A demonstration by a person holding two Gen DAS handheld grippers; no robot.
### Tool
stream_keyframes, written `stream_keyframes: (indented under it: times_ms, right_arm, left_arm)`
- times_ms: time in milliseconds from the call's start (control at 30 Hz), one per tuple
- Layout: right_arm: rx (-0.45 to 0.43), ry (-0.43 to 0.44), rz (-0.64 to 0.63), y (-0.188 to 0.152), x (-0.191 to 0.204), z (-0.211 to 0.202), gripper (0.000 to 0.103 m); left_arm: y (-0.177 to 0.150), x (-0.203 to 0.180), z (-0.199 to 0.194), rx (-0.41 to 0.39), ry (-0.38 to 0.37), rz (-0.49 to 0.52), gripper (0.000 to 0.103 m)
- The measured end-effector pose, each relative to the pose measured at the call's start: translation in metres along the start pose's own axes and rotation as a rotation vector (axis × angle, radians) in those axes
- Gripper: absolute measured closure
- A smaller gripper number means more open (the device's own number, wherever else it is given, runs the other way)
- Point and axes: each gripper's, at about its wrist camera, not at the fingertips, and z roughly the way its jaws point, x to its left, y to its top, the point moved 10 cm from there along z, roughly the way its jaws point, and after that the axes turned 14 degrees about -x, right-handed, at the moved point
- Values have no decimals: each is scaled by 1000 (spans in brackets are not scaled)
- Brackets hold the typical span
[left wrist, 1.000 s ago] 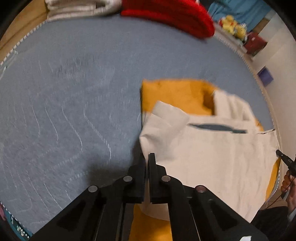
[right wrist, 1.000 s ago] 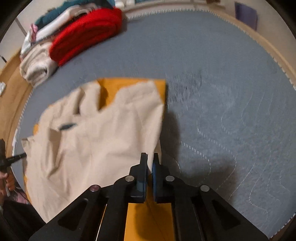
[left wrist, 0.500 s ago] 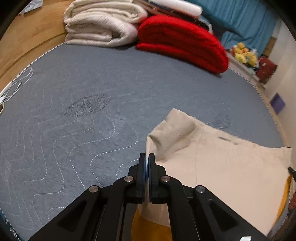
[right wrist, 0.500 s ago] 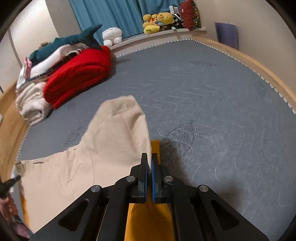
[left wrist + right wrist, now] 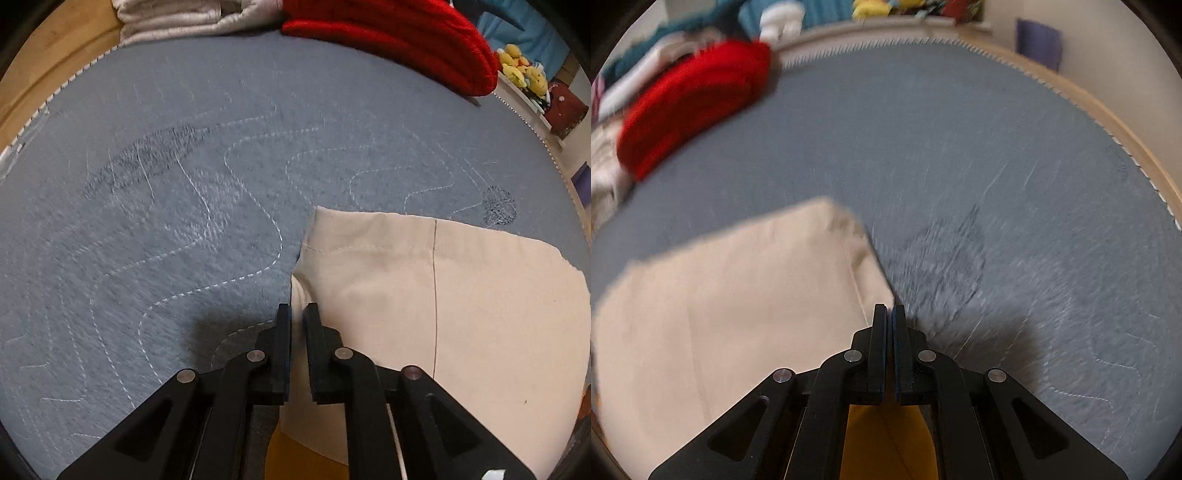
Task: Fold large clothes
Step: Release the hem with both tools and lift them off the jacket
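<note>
Left wrist view: the left gripper (image 5: 296, 314) points steeply down at the near left corner of the cloth (image 5: 424, 295), a large beige garment lying flat on the bed (image 5: 184, 184).
Left jaws: a narrow gap shows between them; they have just been opening, and the cloth's edge sits in the gap with the pads no longer pressing on it.
Change on the left: half a second ago these jaws were pinched on that corner with the cloth lifted; now the corner is down on the bed, so the fold looks laid and the release begun.
Right wrist view: the right gripper (image 5: 889, 312) is at the cloth's near right corner, in a blurred picture.
Right jaws: together, apparently clamped on the cloth's edge, though the blur makes the pinch hard to confirm.
Change on the right: the orange lining seen spread a second ago is now covered, except for a patch beneath each gripper.
Meaning for the task: one fold appears done; the right corner probably still needs letting go.
Bed: grey-blue quilt with wavy white stitching and a wooden frame.
Room: a red blanket (image 5: 388, 33) and pale bedding (image 5: 192, 18) at the far side, soft toys (image 5: 524, 74) on a ledge, a pale wall.
</note>
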Motion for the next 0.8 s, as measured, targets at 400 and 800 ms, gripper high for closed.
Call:
stream_keyframes:
  times_ms: [400, 800]
  right_arm:
    - [-197, -113, 138, 35, -47, -72, 90]
    - [126, 179, -65, -52, 14, -31, 91]
  left_arm:
    - [31, 22, -80, -183, 1, -88, 58]
    - [-9, 5, -21, 0, 55, 41, 63]
